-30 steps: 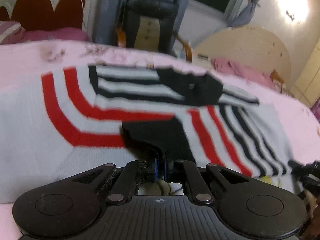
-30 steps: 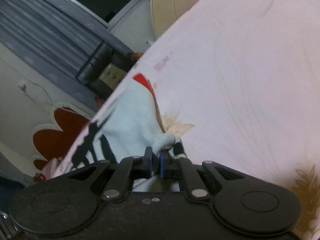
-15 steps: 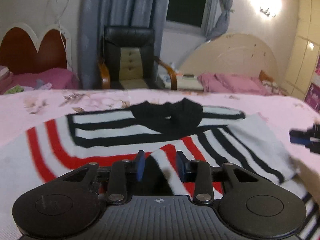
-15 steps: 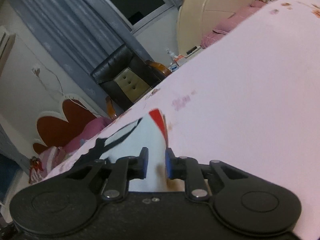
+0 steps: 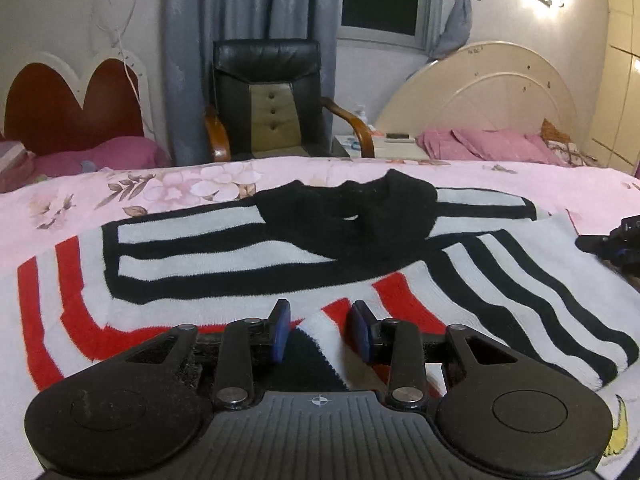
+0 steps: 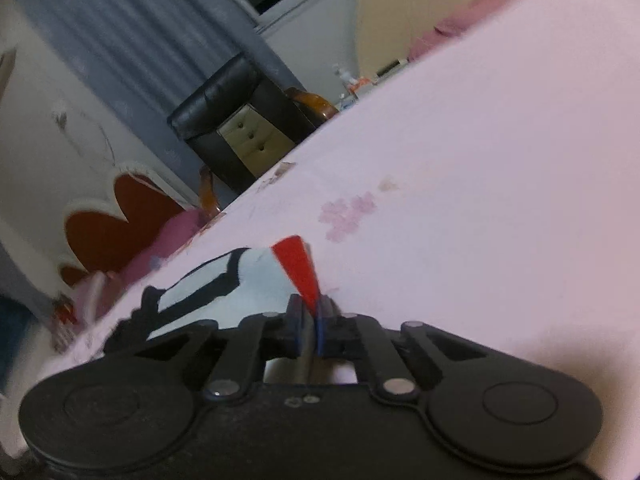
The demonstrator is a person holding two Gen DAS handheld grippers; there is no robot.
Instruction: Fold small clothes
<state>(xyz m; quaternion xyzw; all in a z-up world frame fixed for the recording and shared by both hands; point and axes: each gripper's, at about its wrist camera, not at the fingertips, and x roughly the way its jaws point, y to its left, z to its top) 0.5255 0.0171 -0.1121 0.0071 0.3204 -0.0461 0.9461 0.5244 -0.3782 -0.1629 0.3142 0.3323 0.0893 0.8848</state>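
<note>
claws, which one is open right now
The left claw: its blue pads stand apart over the sweater. The right claw has its pads nearly together on the sweater's red-striped edge.

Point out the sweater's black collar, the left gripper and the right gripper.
black collar [image 5: 356, 216]: left wrist view, on the knit just below the neck opening.
left gripper [image 5: 320, 330]: left wrist view, midway between its open fingertips.
right gripper [image 6: 310, 320]: right wrist view, between its narrowly parted fingertips.

Bed [image 5: 500, 184]: covered by a pink sheet with a flower print toward the far left. Lying flat on it, one knitted sweater [image 5: 224, 256], white with red and black stripes, black collar, apparently folded over at the near right.
</note>
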